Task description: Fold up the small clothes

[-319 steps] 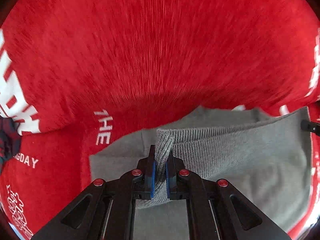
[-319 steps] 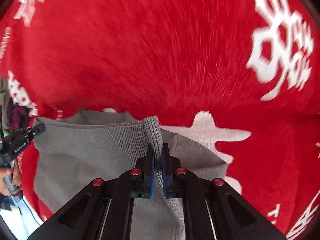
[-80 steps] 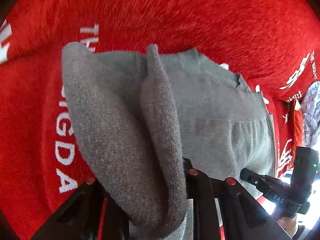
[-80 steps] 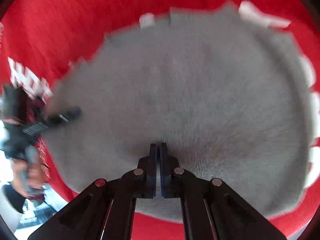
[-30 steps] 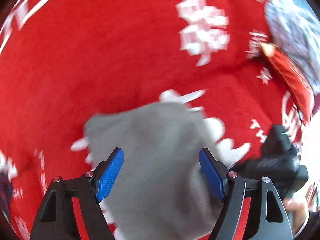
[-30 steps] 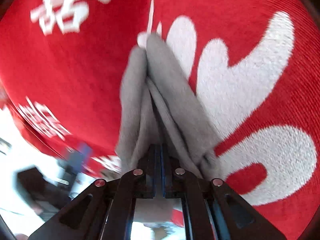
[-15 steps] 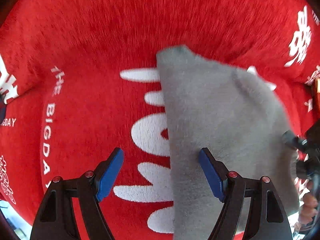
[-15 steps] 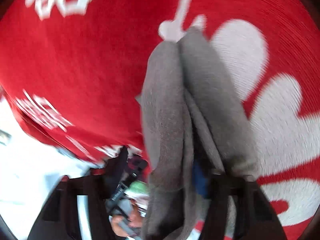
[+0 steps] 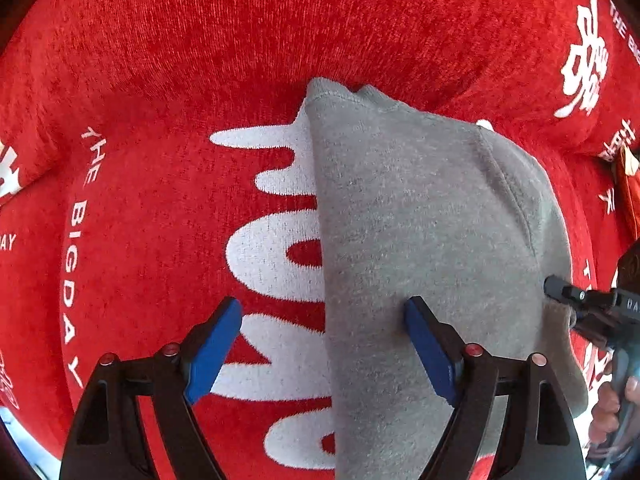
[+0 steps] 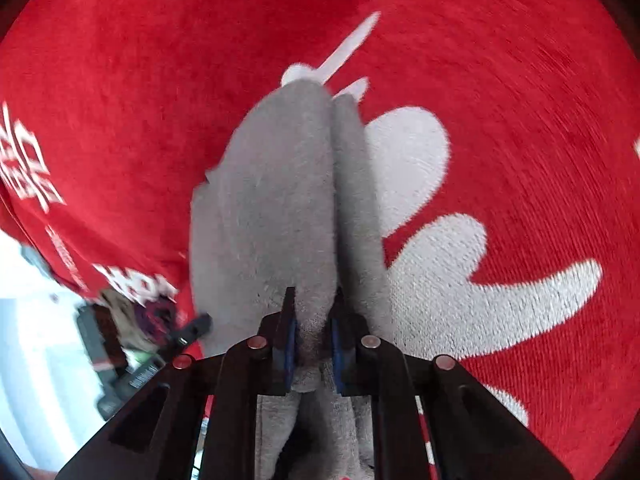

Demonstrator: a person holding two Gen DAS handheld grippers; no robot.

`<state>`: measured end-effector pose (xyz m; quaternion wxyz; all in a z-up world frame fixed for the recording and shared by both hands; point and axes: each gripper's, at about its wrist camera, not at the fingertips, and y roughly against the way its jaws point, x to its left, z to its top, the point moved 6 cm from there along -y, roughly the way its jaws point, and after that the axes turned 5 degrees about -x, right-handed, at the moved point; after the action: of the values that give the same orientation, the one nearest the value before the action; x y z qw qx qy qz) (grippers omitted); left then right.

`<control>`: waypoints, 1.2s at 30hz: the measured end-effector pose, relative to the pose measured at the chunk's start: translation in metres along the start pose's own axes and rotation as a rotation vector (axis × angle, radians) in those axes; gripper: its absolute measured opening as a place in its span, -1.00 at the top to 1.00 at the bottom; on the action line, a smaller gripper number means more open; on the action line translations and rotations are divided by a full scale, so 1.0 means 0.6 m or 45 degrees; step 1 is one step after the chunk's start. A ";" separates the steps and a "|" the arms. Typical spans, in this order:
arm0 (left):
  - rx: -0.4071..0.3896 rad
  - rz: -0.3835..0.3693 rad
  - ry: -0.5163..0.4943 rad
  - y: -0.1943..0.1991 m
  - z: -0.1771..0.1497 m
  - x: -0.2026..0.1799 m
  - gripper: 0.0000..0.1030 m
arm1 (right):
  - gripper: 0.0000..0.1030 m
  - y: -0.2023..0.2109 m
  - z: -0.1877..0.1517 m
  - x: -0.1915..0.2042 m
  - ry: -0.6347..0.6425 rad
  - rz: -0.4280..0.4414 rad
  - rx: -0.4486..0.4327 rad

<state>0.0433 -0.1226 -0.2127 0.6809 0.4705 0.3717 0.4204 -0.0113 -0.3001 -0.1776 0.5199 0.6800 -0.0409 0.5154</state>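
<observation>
A folded grey knit garment [image 9: 420, 240] lies on the red blanket [image 9: 160, 80], with its right end lifted. My left gripper [image 9: 320, 344] hovers over the garment's left edge, jaws opening and wide apart. Its right pad [image 9: 430, 352] is over the grey cloth, its left pad over the white lettering, and neither presses on anything. My right gripper [image 10: 312, 308] has its jaws closing tight on a bunched fold of the grey garment [image 10: 280, 200]. The cloth runs away from the fingers in two thick layers. The right gripper's tip [image 9: 560, 288] also shows at the garment's right side.
The red blanket [image 10: 520, 120] with large white lettering covers the whole surface. Other clothes [image 9: 630, 184] lie at its right border. A dark patterned garment [image 10: 148, 312] sits by the blanket's edge, with bright floor [image 10: 32, 320] beyond. A hand [image 9: 608, 412] holds the right gripper's handle.
The left gripper swung over the grey garment and sank toward its left edge, jaws a little wider. The right gripper kept hold of the fold, and its blue pads show again.
</observation>
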 end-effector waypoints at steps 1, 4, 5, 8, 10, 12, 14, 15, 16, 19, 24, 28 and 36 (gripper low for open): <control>0.000 0.006 -0.012 0.004 -0.003 0.002 -0.64 | 0.58 0.007 0.001 -0.005 0.016 -0.042 -0.008; 0.023 0.003 0.002 0.018 -0.005 0.013 -0.64 | 0.53 0.031 -0.005 0.011 0.113 -0.131 0.001; 0.031 0.000 0.011 0.023 -0.005 0.018 -0.64 | 0.53 0.041 -0.010 0.016 0.150 -0.144 0.001; 0.057 0.000 0.003 0.033 -0.016 0.027 -0.64 | 0.53 0.077 -0.026 0.042 0.200 -0.058 -0.010; 0.075 -0.012 -0.006 0.038 -0.028 0.027 -0.64 | 0.50 0.095 -0.044 0.064 0.222 0.017 0.008; 0.088 -0.043 0.018 0.041 -0.036 0.024 -0.64 | 0.48 0.090 -0.069 0.079 0.255 0.039 0.078; 0.100 -0.068 0.043 0.041 -0.050 0.019 -0.64 | 0.48 0.076 -0.095 0.087 0.321 0.018 0.146; 0.107 -0.060 0.039 0.038 -0.056 0.016 -0.64 | 0.48 0.062 -0.109 0.095 0.358 -0.022 0.167; 0.116 -0.047 0.030 0.032 -0.066 0.013 -0.64 | 0.49 0.052 -0.116 0.088 0.390 -0.077 0.183; 0.135 -0.047 0.004 0.015 -0.096 0.009 -0.64 | 0.85 0.024 -0.138 0.041 0.448 -0.294 0.227; 0.181 -0.063 0.004 0.009 -0.131 0.019 -0.64 | 0.91 0.035 -0.144 -0.003 0.291 -0.235 0.183; 0.197 -0.039 -0.010 0.014 -0.141 0.022 -0.64 | 0.91 0.038 -0.146 0.000 0.296 -0.266 0.172; 0.183 0.022 -0.022 0.024 -0.147 0.012 -0.64 | 0.60 0.073 -0.135 -0.026 0.149 -0.352 0.089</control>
<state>-0.0370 -0.0837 -0.2245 0.6449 0.5251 0.3911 0.3944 -0.0981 -0.2668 -0.1657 0.5635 0.6657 0.1012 0.4786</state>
